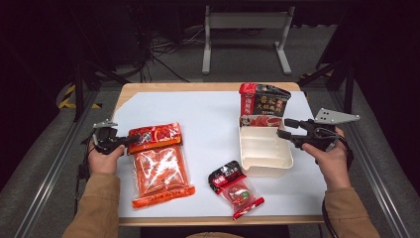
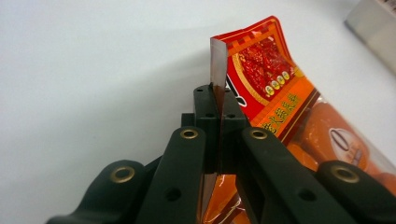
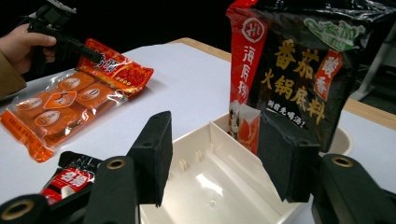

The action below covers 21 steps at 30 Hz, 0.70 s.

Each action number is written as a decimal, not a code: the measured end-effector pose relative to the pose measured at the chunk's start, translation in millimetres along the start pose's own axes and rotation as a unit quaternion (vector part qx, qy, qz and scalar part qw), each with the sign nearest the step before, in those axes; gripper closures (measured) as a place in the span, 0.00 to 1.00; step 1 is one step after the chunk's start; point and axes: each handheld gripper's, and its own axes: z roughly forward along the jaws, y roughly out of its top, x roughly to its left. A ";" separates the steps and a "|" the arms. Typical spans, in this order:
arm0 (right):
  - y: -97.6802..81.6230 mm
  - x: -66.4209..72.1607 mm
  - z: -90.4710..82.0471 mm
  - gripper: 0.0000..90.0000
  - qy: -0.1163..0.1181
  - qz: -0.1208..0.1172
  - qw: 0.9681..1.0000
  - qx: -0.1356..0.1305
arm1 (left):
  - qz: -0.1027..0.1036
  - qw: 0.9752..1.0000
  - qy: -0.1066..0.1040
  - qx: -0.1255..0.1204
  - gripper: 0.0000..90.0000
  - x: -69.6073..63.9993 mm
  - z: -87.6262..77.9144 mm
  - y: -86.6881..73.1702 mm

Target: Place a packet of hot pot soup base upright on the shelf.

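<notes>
At the table's left edge the left hand (image 1: 103,159) holds the left gripper (image 1: 130,141), whose jaws are pinched tight on the top corner of the large orange seasoning pouch (image 1: 159,166); the left gripper view shows that sealed edge (image 2: 217,70) standing upright between the pressed pads. The rest of the pouch lies flat on the white table sheet (image 1: 208,124). Nearer the front edge, toward the middle, lies a small red-and-black sauce packet (image 1: 234,187). Right of it sits a cream plastic tray (image 1: 265,150) (its floor bare), with a black and red hotpot base bag (image 1: 261,105) standing upright at its far end. The right gripper (image 1: 283,128), in the right hand (image 1: 333,159), hovers over the tray's right rim with jaws spread wide, gripping nothing.
</notes>
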 end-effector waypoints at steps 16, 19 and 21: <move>7.0 7.2 -1.3 0.53 0.011 -0.006 1.000 0.007 | 0.036 0.997 -0.027 -0.065 1.00 -34.7 -39.1 24.3; 8.7 9.0 -2.1 0.53 0.013 -0.006 1.000 0.006 | 0.051 0.995 -0.032 -0.079 1.00 -46.2 -47.9 29.6; 10.6 10.9 -3.0 0.53 0.014 -0.008 1.000 0.004 | 0.058 0.994 -0.036 -0.086 1.00 -51.7 -51.9 31.9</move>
